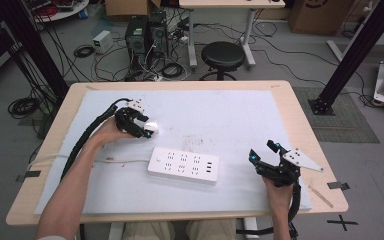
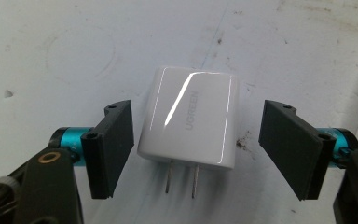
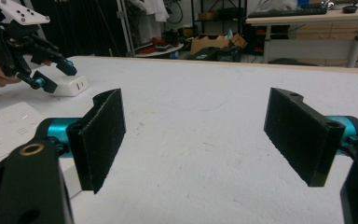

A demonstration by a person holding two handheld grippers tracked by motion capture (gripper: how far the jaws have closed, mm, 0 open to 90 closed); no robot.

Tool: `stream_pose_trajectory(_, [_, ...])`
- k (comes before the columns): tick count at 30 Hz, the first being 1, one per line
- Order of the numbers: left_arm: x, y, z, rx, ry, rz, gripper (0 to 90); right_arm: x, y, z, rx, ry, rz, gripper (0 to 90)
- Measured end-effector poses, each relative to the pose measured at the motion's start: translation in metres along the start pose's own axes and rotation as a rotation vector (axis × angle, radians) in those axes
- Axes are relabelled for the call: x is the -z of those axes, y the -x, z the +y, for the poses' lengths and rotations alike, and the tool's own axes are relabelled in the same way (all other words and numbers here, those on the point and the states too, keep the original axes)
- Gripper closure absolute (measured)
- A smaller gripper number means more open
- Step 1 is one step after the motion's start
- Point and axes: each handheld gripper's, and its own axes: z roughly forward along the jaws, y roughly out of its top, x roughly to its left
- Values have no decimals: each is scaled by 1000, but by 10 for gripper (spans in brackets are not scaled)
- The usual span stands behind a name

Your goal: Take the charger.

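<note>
Left gripper (image 2: pixel 193 149) wide, straddling charger (image 2: pixel 189 121) on table (image 2: pixel 51 46). Right gripper (image 3: pixel 205 140) wide, idle. Next: close, carry to power strip (image 1: pixel 183 165).

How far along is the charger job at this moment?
Nothing looks finished. The white charger lies on the table mat between the open jaws of the left claw, not yet gripped. The right claw is open and idle, apart from the power strip. Probably left: grasp the charger and plug it into the strip.
</note>
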Motion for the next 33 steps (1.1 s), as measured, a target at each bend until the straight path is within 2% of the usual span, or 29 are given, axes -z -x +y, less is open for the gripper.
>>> stream_pose_trajectory(6, [-7, 1, 1, -17, -23, -1, 288, 0, 0, 0, -1, 1, 0, 209])
stream_pose_trajectory(19, [-10, -2, -1, 10, -22, -15, 339, 0, -1, 0, -3, -1, 0, 210])
stream_pose_trajectory(33, [-13, -3, -2, 6, -37, -11, 367, 0, -1, 0, 1, -3, -4, 210])
